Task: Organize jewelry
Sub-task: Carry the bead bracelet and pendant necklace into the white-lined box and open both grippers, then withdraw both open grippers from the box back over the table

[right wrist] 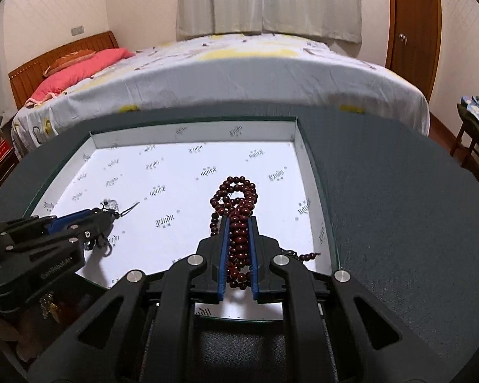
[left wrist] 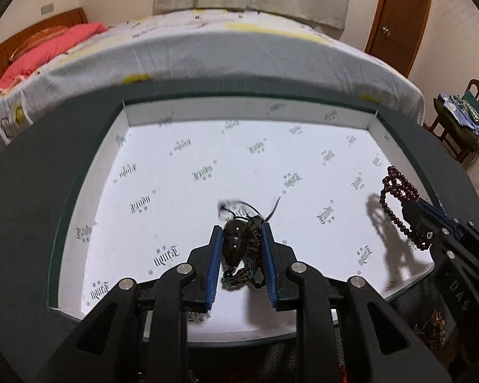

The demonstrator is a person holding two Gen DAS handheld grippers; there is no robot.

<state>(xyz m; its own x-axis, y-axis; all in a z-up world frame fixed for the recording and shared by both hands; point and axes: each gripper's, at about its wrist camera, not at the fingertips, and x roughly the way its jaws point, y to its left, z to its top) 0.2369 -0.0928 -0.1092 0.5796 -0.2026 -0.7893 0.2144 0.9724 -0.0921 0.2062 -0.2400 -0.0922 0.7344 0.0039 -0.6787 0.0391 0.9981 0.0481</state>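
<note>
Two grips live: left gripper (left wrist: 242,252) clenched on pendant (left wrist: 234,244) at frame centre over tray (left wrist: 89,172); right gripper (right wrist: 238,249) clamps beads (right wrist: 236,210), centre-right. Both limp, light, snag-prone; hold bunched middles, not loose loops.

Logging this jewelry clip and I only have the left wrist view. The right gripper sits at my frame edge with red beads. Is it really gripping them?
Observer: Yes, the right gripper is shut on the red bead strand, with beads bunched between its blue pads.
Operator: Does the strand hang free?
Observer: One loose end trails out to the right of the fingers, above the white tray.
Operator: And right of the tray?
Observer: Only dark grey table surface.
</note>
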